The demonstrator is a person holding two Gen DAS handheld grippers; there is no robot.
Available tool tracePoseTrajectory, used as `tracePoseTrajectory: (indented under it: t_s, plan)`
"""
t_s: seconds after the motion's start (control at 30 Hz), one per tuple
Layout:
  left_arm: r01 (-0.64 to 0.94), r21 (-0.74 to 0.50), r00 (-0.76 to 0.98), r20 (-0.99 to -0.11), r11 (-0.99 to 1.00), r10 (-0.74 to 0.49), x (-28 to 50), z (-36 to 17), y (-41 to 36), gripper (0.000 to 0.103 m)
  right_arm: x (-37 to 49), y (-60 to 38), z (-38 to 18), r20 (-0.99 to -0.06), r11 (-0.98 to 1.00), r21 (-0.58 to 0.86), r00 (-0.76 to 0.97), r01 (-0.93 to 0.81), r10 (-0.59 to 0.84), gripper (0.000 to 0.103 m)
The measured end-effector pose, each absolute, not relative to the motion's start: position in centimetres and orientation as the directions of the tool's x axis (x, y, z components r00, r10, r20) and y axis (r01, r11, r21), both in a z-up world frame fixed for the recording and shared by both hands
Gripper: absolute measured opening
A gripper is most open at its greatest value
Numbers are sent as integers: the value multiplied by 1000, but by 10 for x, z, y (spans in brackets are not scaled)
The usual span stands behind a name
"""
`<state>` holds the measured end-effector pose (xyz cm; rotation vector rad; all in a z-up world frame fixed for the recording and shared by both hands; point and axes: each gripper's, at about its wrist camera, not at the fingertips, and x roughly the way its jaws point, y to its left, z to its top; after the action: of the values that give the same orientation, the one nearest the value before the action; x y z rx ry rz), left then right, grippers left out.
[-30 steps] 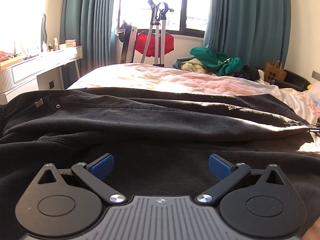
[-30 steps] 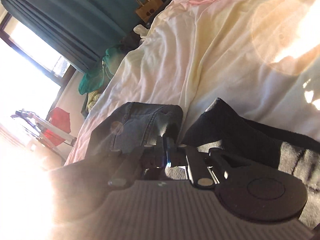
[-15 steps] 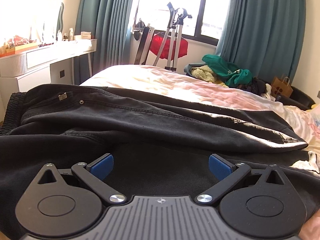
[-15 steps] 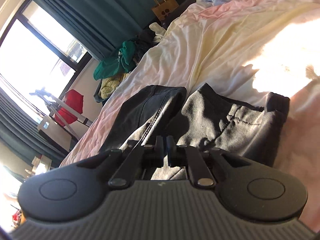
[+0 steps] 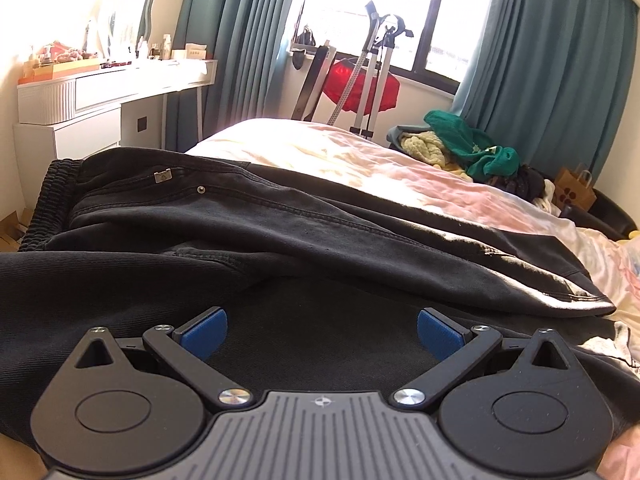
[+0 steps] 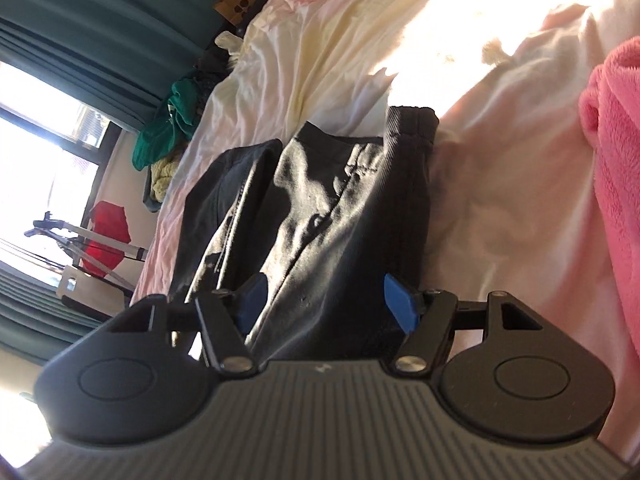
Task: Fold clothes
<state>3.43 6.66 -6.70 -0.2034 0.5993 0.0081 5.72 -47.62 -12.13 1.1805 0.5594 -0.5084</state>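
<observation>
Right gripper has just let go of the black jeans
We now hold nothing, both sets of jaws spread wide: the left gripper hovers over dark fabric and the legs lie doubled on the bedsheet

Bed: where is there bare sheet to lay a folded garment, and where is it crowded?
Bare sheet lies beyond the black trousers, up to the clothes pile by the curtain. A second patch sits between the trousers' hem and the pink blanket. The near side is crowded with dark cloth.
</observation>
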Motion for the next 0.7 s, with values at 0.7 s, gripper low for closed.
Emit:
tracePoseTrajectory:
  t_s: [0.7]
  plan:
    - [-185,-319,797,-602,930,-48,53,-88,82,102,91,-499,-160,-654,263,728,756,633,-11,47]
